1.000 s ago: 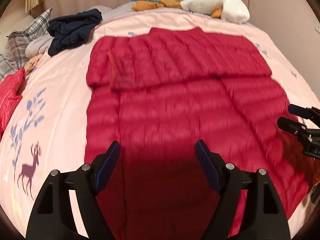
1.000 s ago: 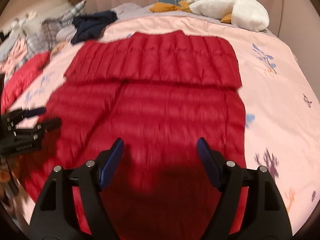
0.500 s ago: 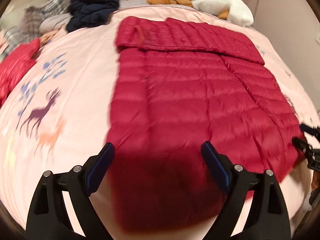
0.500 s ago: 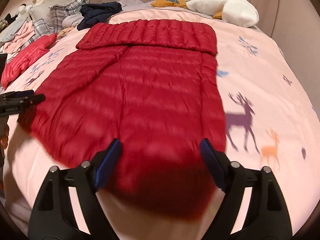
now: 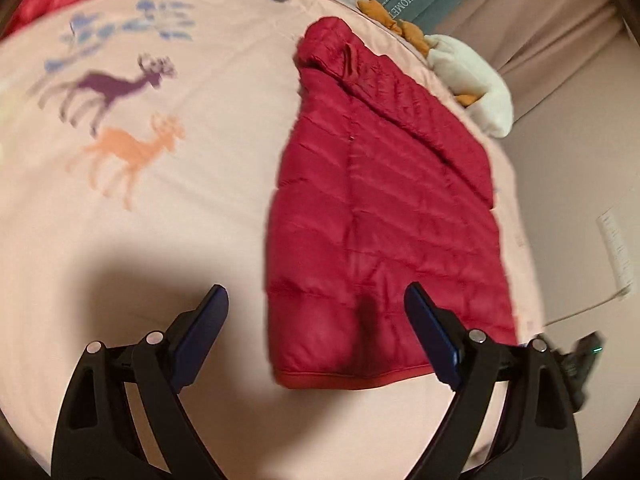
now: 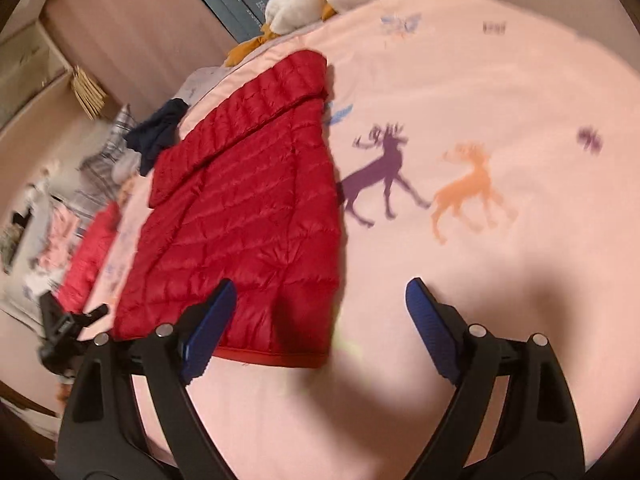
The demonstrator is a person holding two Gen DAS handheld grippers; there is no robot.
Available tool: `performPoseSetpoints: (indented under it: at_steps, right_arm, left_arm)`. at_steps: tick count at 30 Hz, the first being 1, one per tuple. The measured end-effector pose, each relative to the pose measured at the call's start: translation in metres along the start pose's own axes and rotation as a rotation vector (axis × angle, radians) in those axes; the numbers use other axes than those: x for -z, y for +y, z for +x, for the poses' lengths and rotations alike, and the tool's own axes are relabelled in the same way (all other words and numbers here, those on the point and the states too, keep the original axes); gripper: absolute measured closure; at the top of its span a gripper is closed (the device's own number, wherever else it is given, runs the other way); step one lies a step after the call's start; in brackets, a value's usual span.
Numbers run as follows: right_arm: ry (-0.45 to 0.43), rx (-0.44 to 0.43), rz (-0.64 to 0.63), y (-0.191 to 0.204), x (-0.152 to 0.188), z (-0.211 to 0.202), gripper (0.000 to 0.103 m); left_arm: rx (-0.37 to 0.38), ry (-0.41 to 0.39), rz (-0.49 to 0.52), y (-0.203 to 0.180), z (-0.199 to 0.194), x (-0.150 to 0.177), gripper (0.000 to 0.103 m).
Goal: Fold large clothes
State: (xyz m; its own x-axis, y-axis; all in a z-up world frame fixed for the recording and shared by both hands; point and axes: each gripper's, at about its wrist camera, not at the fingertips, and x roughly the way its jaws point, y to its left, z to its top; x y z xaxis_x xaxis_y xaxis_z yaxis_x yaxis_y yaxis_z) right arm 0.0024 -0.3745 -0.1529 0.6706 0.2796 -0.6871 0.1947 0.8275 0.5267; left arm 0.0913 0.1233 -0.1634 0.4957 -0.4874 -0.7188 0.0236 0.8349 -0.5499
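Lying flat on the pink bed cover [image 5: 168, 240]: a red quilted down jacket [image 5: 384, 232], also plain in the right wrist view [image 6: 248, 216]. Already narrowed to a long rectangle, with what looks like the sleeves or hood laid across the far end as a thick band. Hem end nearest, edged by a red binding.

Left tongs [image 5: 316, 334] spread wide, gripping nothing, poised over the hem's left corner. Right tongs [image 6: 320, 324] likewise spread wide and empty, over the hem's right corner and the bare cover beside it.

Judged about halfway: side folds apparently done, lengthwise fold not yet made. Probably next: pinch both hem corners and carry them toward the far band, halving the length.

Beyond the jacket: a white plush toy [image 5: 476, 84], a dark navy garment [image 6: 160, 132], more clothes heaped off to the side [image 6: 60, 232], seemingly awaiting their turn.
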Motion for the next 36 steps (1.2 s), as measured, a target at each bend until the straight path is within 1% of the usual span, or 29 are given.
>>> performPoseSetpoints:
  at_steps: [2,5,7,15,23,27,30,32,36]
  right_arm:
    - [0.018,-0.022,0.011,0.001,0.001,0.006,0.015]
    - [0.039,-0.055,0.011,0.007,0.002,0.015,0.015]
    - [0.047,-0.067,0.007,0.01,0.001,0.019,0.014]
    - [0.06,-0.105,-0.006,0.022,-0.013,0.041,0.014]
    - [0.064,-0.142,0.008,0.03,-0.03,0.061,0.015]
    - [0.064,-0.161,0.029,0.031,-0.036,0.069,0.019]
    - [0.059,-0.168,0.033,0.032,-0.037,0.072,0.02]
    - [0.067,-0.17,0.021,0.033,-0.034,0.071,0.023]
    - [0.104,-0.218,0.025,0.031,-0.021,0.064,0.029]
  left_arm:
    - [0.038,0.007,-0.022,0.001,0.003,0.0,0.013]
    - [0.125,0.03,-0.052,0.001,0.008,0.001,0.013]
    - [0.159,0.041,-0.063,0.002,0.01,0.0,0.013]
    - [0.219,0.049,-0.064,-0.001,0.021,-0.008,0.012]
    - [0.303,0.076,-0.061,-0.011,0.042,-0.023,0.012]
    - [0.317,0.083,-0.056,-0.021,0.052,-0.029,0.012]
    - [0.309,0.082,-0.044,-0.026,0.054,-0.028,0.013]
    - [0.309,0.082,-0.037,-0.026,0.053,-0.026,0.013]
    - [0.31,0.089,-0.031,-0.02,0.046,-0.02,0.013]
